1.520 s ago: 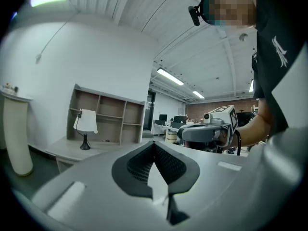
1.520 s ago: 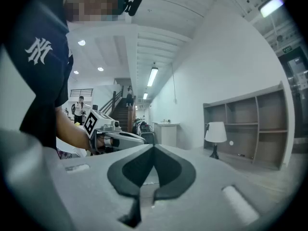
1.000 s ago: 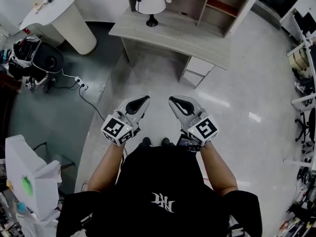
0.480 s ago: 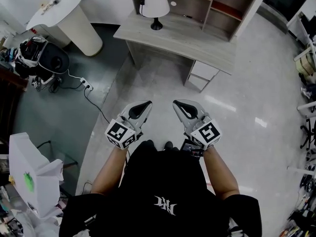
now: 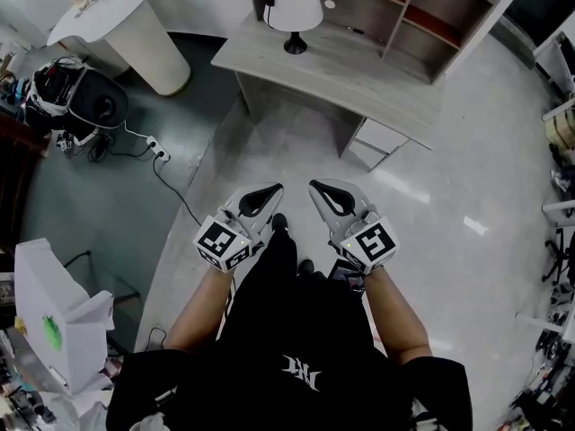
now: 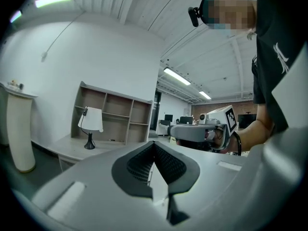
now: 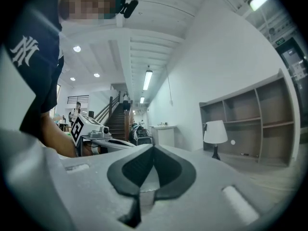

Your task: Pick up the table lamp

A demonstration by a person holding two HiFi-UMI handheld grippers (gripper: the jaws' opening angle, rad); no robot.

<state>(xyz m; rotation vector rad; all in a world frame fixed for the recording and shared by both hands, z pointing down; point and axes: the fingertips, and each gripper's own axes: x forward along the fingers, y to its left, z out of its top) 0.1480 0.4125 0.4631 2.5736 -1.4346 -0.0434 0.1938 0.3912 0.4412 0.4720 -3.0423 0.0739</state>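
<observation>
The table lamp (image 5: 295, 5), white shade on a thin black stem and round black base, stands upright at the far left end of a grey wooden desk (image 5: 359, 65). It also shows small in the left gripper view as the lamp (image 6: 90, 124) and in the right gripper view as the lamp (image 7: 215, 134). My left gripper (image 5: 263, 193) and right gripper (image 5: 321, 192) are side by side in front of the person's body, well short of the desk. Both point level toward it, jaws shut with nothing between them.
An open shelf unit (image 5: 409, 7) stands on the back of the desk. A white round pedestal table (image 5: 121, 25) is at the far left, with a dark bag (image 5: 76, 101) and a power strip with cable (image 5: 153, 155) on the floor. A white box (image 5: 49, 321) stands near left.
The person has stepped forward; desk and lamp sit slightly nearer and more to the right in the head view. Both grippers stayed shut and side by side.
</observation>
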